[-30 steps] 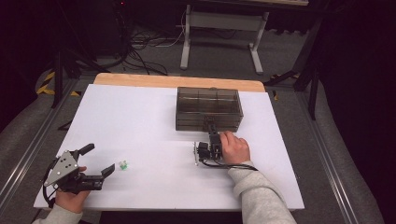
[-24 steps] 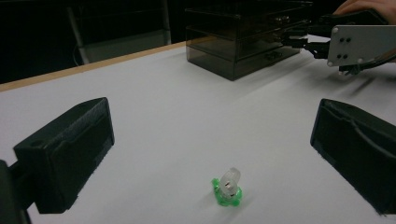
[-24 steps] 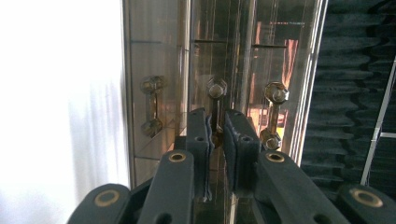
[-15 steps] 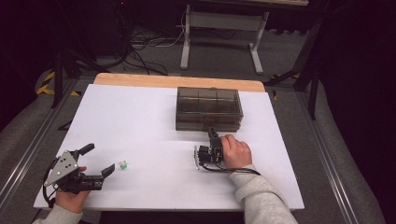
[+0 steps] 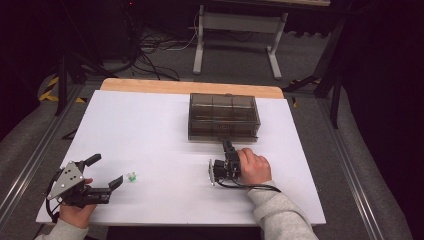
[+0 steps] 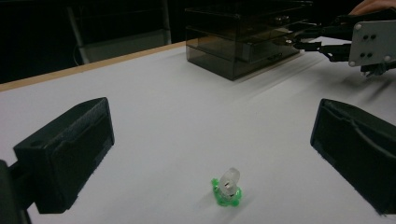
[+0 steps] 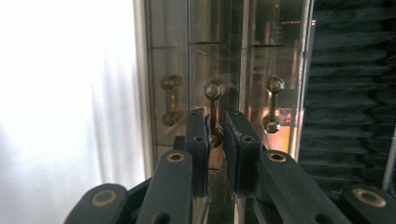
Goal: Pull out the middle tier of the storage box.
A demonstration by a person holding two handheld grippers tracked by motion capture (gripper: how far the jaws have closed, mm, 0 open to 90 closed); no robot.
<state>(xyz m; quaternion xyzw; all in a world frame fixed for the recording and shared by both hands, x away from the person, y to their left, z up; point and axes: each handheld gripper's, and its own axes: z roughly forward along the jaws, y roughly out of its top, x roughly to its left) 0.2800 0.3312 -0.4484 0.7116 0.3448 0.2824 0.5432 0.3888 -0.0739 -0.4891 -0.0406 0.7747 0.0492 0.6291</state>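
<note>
Two jaws of the right gripper (image 7: 215, 135), nearly closed, pinch the middle drawer handle (image 7: 214, 109) directly ahead on the smoked organizer box (image 5: 223, 116); pull straight back, keeping the clench firm and wrist level.

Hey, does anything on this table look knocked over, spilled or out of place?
Nothing stands out. The smoky drawer box sits square and closed, and the small green-based piece stands upright on the white table, apart from the box.
</note>
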